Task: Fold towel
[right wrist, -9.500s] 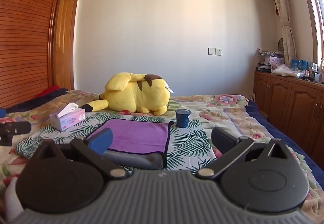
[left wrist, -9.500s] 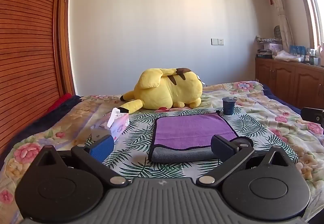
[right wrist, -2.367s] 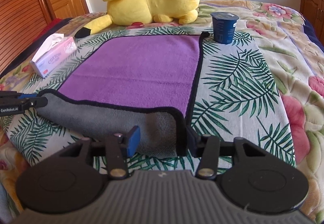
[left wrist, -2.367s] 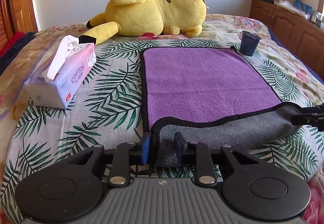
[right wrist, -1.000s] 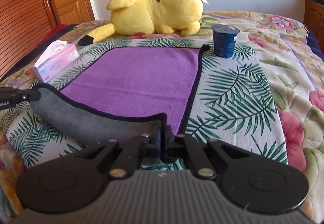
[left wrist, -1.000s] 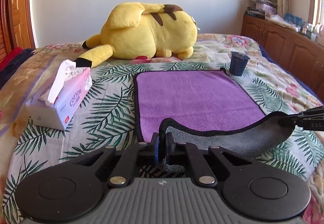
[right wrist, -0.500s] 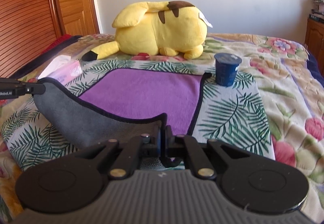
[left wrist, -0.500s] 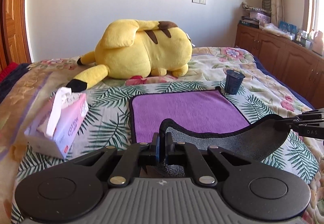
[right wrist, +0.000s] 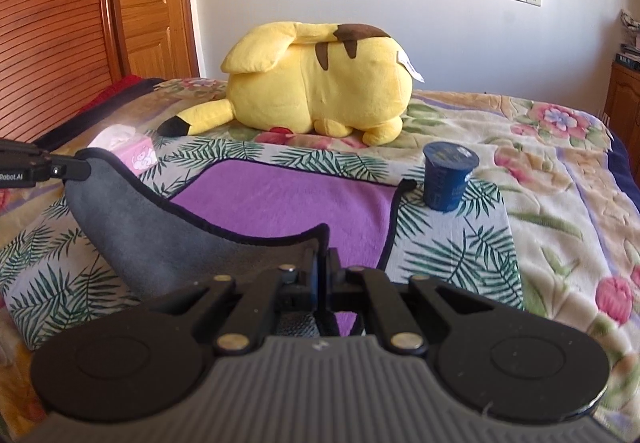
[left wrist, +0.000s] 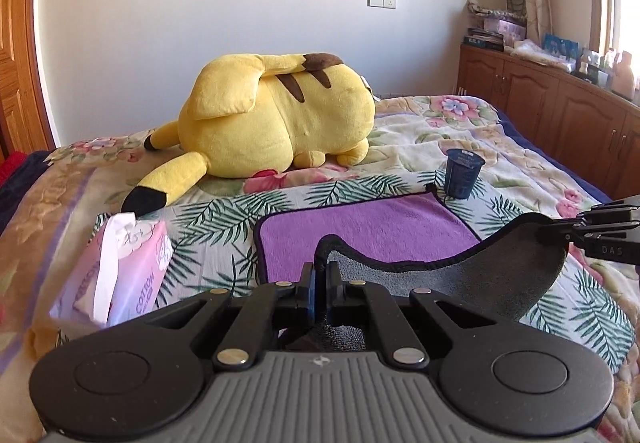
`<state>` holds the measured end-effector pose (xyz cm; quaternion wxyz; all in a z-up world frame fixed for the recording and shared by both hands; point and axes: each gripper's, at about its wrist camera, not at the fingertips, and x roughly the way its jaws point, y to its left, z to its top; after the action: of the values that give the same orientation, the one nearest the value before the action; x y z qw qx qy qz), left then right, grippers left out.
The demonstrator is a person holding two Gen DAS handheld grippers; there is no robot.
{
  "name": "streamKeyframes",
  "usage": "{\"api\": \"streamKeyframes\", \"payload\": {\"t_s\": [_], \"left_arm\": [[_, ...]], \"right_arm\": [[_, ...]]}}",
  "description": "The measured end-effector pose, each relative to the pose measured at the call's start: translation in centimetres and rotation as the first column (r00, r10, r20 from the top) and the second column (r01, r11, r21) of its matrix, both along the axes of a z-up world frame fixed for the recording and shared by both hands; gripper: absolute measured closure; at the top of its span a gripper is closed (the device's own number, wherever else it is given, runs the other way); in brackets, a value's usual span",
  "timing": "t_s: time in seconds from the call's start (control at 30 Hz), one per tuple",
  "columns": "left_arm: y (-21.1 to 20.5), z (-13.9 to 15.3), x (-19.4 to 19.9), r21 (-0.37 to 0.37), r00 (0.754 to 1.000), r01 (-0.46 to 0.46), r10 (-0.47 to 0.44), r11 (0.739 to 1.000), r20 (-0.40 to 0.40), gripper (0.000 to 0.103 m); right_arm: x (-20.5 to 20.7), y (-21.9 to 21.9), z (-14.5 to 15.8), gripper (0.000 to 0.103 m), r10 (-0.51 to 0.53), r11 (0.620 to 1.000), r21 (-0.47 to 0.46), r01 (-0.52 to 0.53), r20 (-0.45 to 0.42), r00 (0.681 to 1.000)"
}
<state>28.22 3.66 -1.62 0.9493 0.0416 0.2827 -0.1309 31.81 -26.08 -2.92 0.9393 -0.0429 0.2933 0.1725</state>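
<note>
A: While the near hem is held off the bed [left wrist: 520,147], how is the towel [left wrist: 360,231] gripped?

B: The left gripper [left wrist: 320,275] is clamped on the near left corner, and the right gripper [right wrist: 322,267] is pinched on the near right corner. The grey underside is turned up and sags between them; the purple far half lies flat on the palm-print cover near the bed's middle.

A: How should the fold be carried out well?

B: Both corners should be kept level and evenly apart, so the sag is taken out. They should then be carried over together towards the far hem and laid down corner upon corner, with nothing released until the edges are matched.

A: Is room left at the far edge?

B: Little on the right. The blue cup [right wrist: 448,179] stands just beside the towel's far right corner and could be knocked. The plush toy [left wrist: 276,115] lies beyond the far hem, apart from it. The tissue pack [left wrist: 124,267] sits near the left edge, but clear of the path.
</note>
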Motion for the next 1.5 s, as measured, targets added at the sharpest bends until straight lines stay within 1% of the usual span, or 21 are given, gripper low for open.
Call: {"api": "streamKeyframes", "payload": {"t_s": [0.23,0.4,0.53,0.7,0.8,0.9,1.07,1.3,1.5], "left_arm": [[-0.5,1.1,2.3,0.034,1.0,0.01,-0.01,0.999,-0.003,0.103],[-0.5,1.8,3.7,0.038,1.0,0.005,-0.006,0.999,0.006,0.103],[-0.8,2.4,4.3,0.066,0.999,-0.003,0.001,0.998,0.034,0.103],[-1.2,3.2,4.8,0.081,0.998,0.005,-0.011,0.997,0.069,0.103],[-1.4,3.7,5.1,0.079,0.996,0.008,-0.015,0.997,0.086,0.103],[-1.8,4.0,5.4,0.102,0.993,0.011,-0.023,0.995,0.116,0.103],[-1.9,4.5,6.3,0.104,0.991,0.006,-0.02,0.995,0.131,0.103],[-1.5,4.0,8.4,0.098,0.991,-0.021,0.007,0.995,0.136,0.103],[-1.6,3.0,10.5,0.109,0.989,-0.036,0.02,0.993,0.146,0.103]], "right_arm": [[1.9,-0.1,0.9,0.099,0.015,1.0,-0.007,-0.015,0.02,1.0],[3.2,-0.1,1.8,0.099,0.022,0.999,-0.024,-0.021,0.044,0.999],[3.8,0.1,2.6,0.099,0.026,0.999,-0.034,-0.024,0.077,0.997],[4.4,0.1,3.5,0.099,0.027,0.999,-0.032,-0.024,0.118,0.993],[5.0,0.3,3.7,0.099,0.034,0.998,-0.052,-0.027,0.128,0.991],[5.4,0.5,4.2,0.099,0.047,0.996,-0.081,-0.036,0.149,0.988],[6.2,0.8,4.8,0.099,0.064,0.992,-0.122,-0.043,0.175,0.982],[8.0,1.0,4.4,0.099,0.047,0.99,-0.143,-0.02,0.194,0.98],[9.5,1.8,3.1,0.099,0.068,0.972,-0.232,-0.017,0.212,0.975]]}}
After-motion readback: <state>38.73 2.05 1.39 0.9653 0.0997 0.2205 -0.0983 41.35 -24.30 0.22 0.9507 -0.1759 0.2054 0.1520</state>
